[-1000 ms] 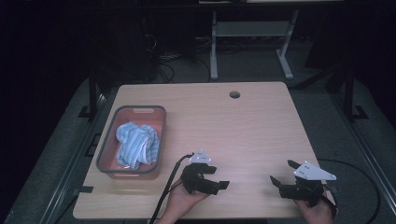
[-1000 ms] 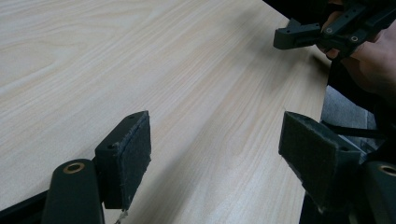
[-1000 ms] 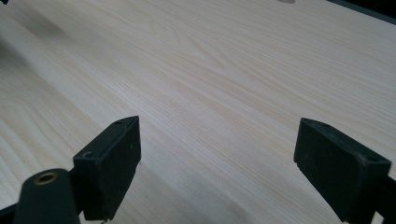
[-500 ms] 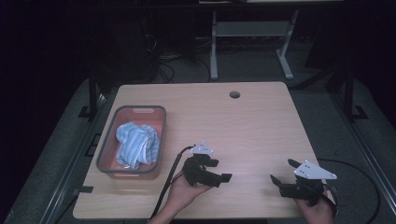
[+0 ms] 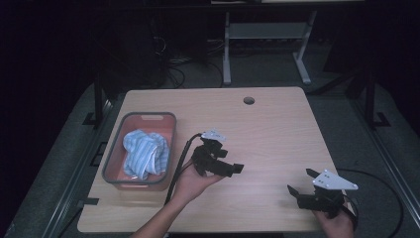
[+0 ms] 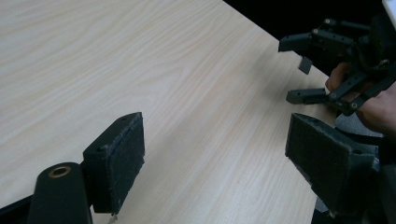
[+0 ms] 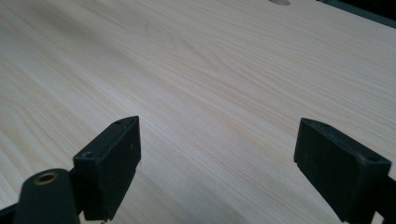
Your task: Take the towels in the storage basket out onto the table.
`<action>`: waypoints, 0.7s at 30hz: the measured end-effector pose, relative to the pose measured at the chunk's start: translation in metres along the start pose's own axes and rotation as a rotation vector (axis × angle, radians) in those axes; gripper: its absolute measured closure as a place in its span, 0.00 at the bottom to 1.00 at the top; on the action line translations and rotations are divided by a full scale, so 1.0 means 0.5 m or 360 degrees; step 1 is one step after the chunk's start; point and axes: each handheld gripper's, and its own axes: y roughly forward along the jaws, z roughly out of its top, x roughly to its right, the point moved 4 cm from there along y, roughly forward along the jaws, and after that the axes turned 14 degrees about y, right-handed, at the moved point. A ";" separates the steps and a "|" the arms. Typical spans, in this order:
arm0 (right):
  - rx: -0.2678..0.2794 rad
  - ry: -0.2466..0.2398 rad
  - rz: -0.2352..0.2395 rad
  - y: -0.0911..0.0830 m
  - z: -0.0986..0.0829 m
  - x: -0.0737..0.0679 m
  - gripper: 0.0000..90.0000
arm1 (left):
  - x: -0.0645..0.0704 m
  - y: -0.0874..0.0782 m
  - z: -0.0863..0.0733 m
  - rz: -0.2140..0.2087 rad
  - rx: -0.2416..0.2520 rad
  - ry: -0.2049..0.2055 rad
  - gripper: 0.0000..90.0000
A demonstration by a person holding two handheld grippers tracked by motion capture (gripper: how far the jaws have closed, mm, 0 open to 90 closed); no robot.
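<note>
the left gripper (image 6: 212, 158) had its two black pads (image 6: 119, 161) far apart with nothing between them, just bare wood below. the right gripper (image 7: 219, 163) was wide too, and its pads (image 7: 112, 163) held nothing. seen from above, the left gripper (image 5: 236, 168) sat in the person's left hand (image 5: 190, 182), turned on its side so its tips aimed across the table (image 5: 277, 124) toward the right gripper (image 5: 298, 182), not toward the bin. the right one rested low by the near right edge of the table, likely just waiting for its turn. the thing nearest the left gripper was the striped cloth (image 5: 143, 153), blue and white, all bunched up inside the pink bin (image 5: 171, 119) on the left side of the table. the bin was just beside the left hand, and the cloth lay apart from both grippers. the pads were probably kept wide so they could close on the soft cloth. the left gripper would need to turn back toward the bin first.
</note>
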 end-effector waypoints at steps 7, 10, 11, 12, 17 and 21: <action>0.0000 0.0013 0.0002 0.000 0.000 0.000 0.16 | -0.018 -0.010 0.018 0.0035 -0.0013 -0.0010 0.21; -0.0002 0.0016 0.0003 0.000 0.001 0.000 0.16 | -0.026 -0.016 0.024 0.0035 -0.0024 -0.0013 0.21; -0.0004 0.0018 0.0002 0.000 0.001 0.000 0.16 | -0.030 -0.019 0.026 0.0037 -0.0022 -0.0019 0.21; -0.0004 0.0018 0.0002 0.000 0.001 0.000 0.16 | -0.033 -0.022 0.027 0.0043 -0.0018 -0.0025 0.21; 0.0008 0.0026 -0.0004 -0.003 0.003 0.004 0.16 | -0.051 -0.039 0.029 0.0075 -0.0021 -0.0038 0.21; 0.0007 0.0022 -0.0008 -0.002 0.002 0.005 0.16 | -0.065 -0.059 0.031 0.0099 -0.0003 -0.0055 0.21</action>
